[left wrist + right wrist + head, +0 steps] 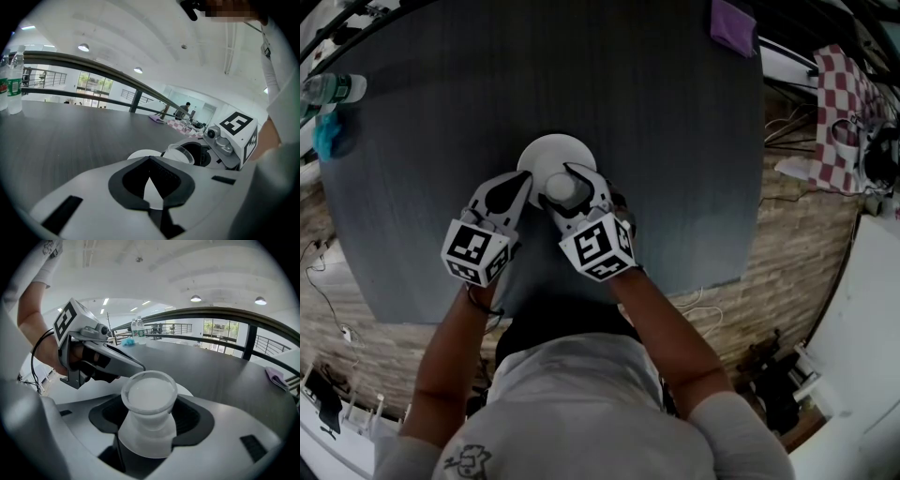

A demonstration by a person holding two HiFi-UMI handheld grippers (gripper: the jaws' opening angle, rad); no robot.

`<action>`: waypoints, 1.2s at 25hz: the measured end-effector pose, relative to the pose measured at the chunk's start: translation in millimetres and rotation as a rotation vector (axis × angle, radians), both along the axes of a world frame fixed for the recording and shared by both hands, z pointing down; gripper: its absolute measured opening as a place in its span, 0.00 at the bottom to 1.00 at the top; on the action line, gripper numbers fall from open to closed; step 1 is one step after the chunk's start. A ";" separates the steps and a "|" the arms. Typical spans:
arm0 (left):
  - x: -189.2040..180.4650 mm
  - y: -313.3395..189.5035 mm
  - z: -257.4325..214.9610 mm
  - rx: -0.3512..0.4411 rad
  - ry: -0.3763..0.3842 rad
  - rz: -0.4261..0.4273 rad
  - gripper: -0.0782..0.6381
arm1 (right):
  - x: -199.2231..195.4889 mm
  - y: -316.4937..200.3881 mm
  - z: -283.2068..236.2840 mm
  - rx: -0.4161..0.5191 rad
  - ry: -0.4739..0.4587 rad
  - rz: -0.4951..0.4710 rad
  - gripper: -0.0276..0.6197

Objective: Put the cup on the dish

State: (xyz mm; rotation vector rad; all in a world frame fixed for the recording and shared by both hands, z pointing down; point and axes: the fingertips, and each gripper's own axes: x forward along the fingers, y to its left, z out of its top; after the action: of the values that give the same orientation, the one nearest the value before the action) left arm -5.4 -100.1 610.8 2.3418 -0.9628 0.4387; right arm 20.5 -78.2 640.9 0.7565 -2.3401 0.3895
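While both forearms are reaching out over the near edge of the dark table point(666, 150), the right gripper point(564, 187) is clamping its 2 fingers on the lower body of a frosted white cup point(149, 401). The cup is standing upright in that grip, its open mouth facing up. It is hanging over the near part of the white dish point(551, 150), though no view is showing whether its base is touching the dish.

Just to the left of the cup, the left gripper point(518, 184) is holding nothing. Its fingers are drawn together, so that only a narrow wedge is showing between the black pads. Its tip is pointing at the near left rim of the dish.

Farther off, 2 water bottles point(13, 79) are standing upright at the table's far left edge, with a teal cloth point(328, 136) lying just beside them. A purple cloth point(733, 26) is lying at the far right edge. Past the table on the right, a red-and-white checked cloth point(844, 94) is lying spread out.
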 end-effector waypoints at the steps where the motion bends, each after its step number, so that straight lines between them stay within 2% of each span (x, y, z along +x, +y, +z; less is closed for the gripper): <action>1: 0.0 0.6 -0.6 0.001 0.001 -0.001 0.11 | 0.7 0.4 -1.2 0.004 0.000 0.003 0.46; 9: -3.7 5.9 -7.1 0.020 -0.004 -0.004 0.11 | 9.8 11.1 -3.8 0.001 0.006 0.015 0.46; 14: -7.8 6.6 -12.7 0.036 -0.015 -0.022 0.11 | 20.5 20.2 -11.5 -0.003 -0.024 0.034 0.46; 23: -20.0 23.3 -34.2 0.059 -0.026 -0.081 0.11 | 33.5 40.8 -34.9 -0.005 -0.046 0.041 0.44; 25: -20.5 29.2 -43.5 0.062 -0.025 -0.095 0.11 | 38.1 45.5 -48.3 -0.003 -0.054 0.036 0.39; 30: -12.7 40.8 -75.0 0.088 -0.027 -0.099 0.11 | 46.5 48.8 -89.7 0.021 -0.086 0.029 0.14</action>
State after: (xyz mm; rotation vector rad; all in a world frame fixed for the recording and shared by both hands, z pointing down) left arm -18.1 -59.2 535.8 2.3592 -1.1263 0.3966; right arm 67.0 -29.4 551.2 0.7988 -2.4192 0.4190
